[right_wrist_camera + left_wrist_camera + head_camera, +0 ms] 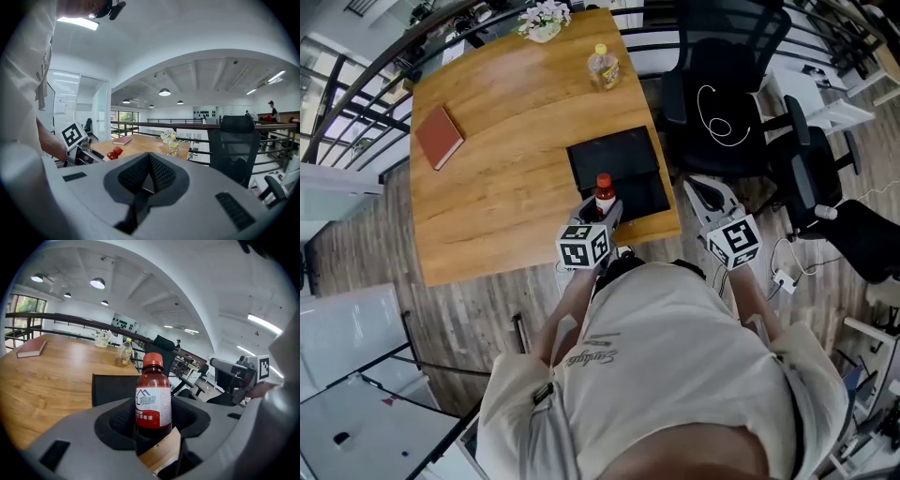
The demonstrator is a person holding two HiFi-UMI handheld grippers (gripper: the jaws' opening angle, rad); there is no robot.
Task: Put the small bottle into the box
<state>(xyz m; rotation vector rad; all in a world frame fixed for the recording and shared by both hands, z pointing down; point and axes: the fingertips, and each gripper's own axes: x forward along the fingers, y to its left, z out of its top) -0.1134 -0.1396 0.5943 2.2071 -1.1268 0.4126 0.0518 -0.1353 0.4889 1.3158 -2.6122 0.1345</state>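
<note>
The small brown bottle [605, 194] with a red cap and a red-and-white label stands upright in my left gripper [598, 214], which is shut on it at the near edge of the wooden table [506, 178]. In the left gripper view the bottle [153, 399] fills the middle, with the jaws closed on its lower body. The black box [616, 172] lies open-topped just beyond it, and shows as a dark wall [112, 389] behind the bottle. My right gripper [710, 200] hangs off the table's right side, shut and empty [149, 172].
A red book [439, 137] lies at the table's left, a yellow drink bottle [603, 67] and a flower pot [544, 19] at the far end. Black office chairs [727, 84] stand right of the table. A railing [56, 319] runs behind.
</note>
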